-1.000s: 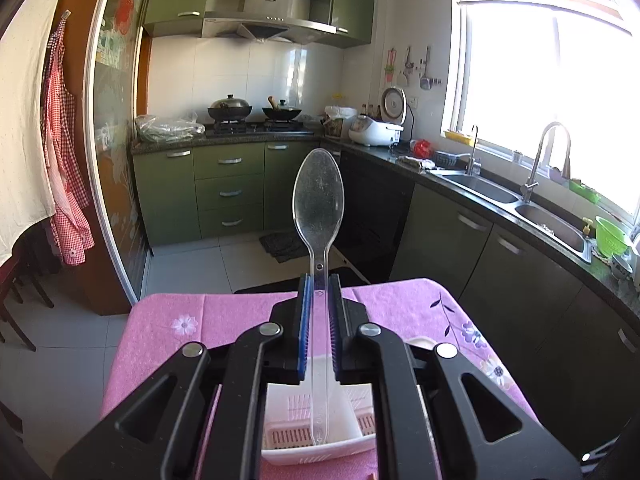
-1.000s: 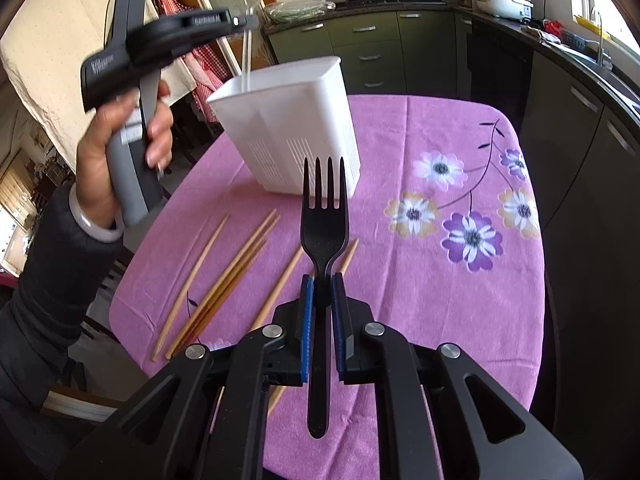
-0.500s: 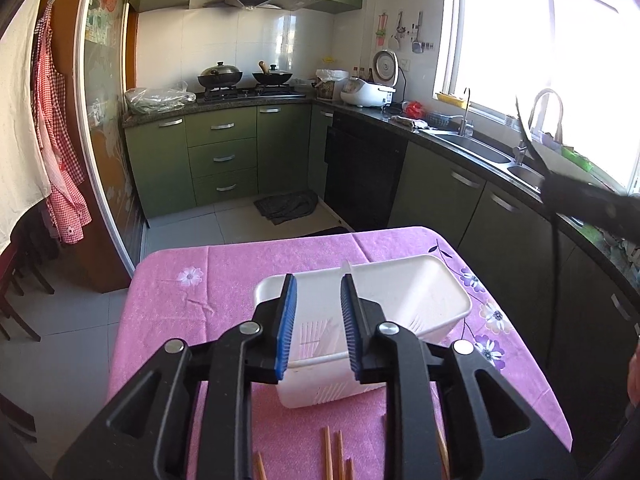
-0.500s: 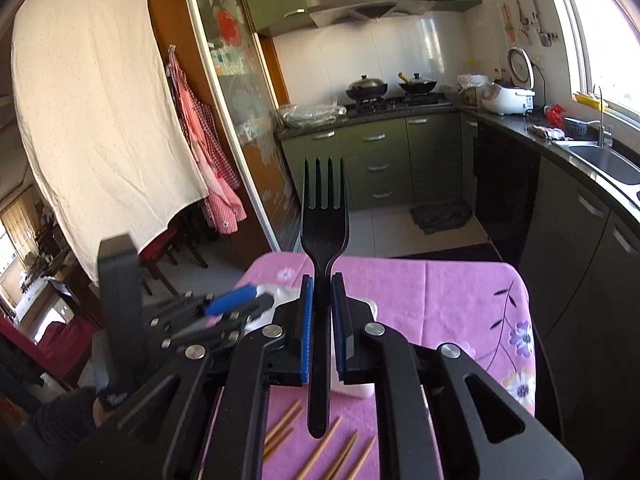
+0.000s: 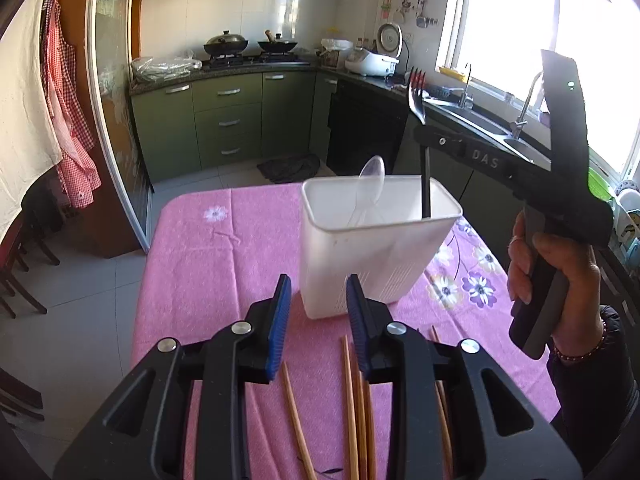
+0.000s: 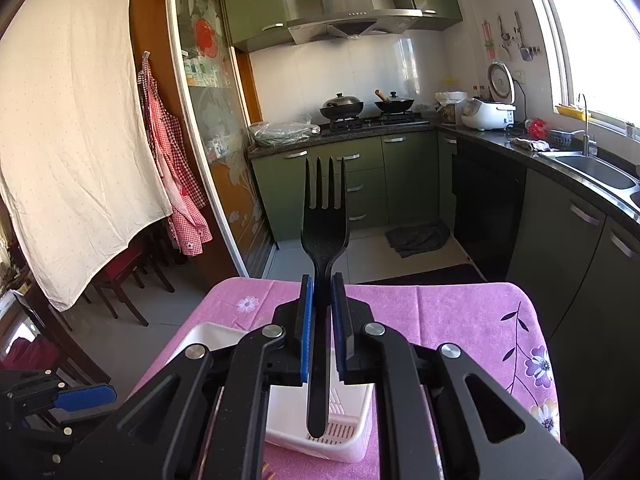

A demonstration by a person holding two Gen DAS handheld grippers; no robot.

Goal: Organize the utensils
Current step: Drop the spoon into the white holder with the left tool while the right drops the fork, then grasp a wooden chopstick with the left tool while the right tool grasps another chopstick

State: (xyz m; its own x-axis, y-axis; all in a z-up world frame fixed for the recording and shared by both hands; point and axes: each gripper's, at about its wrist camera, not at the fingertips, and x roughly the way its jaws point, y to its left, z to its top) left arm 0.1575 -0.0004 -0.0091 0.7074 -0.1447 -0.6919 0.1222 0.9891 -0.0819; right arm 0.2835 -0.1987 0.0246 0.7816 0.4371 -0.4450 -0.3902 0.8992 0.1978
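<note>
She is lowering the black fork (image 6: 324,236), pinched in the right claw (image 6: 320,320), handle-first into the white holder (image 5: 376,248), best kept upright and clear of the rim, while the empty left claw (image 5: 316,312) is opening.

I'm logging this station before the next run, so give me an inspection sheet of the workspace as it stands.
Surface: table under a pink floral cloth.
Job's things: clear spoon leaning inside the white caddy; black fork upright above the caddy; chopsticks loose on the cloth.
Clutter: nothing seen.
Grippers: left claw empty, jaws opening, over the chopsticks; right claw shut on the fork.
Cables: nothing seen.
Surroundings: green cabinets, woks on the stove, rice cooker, sink, aprons.
</note>
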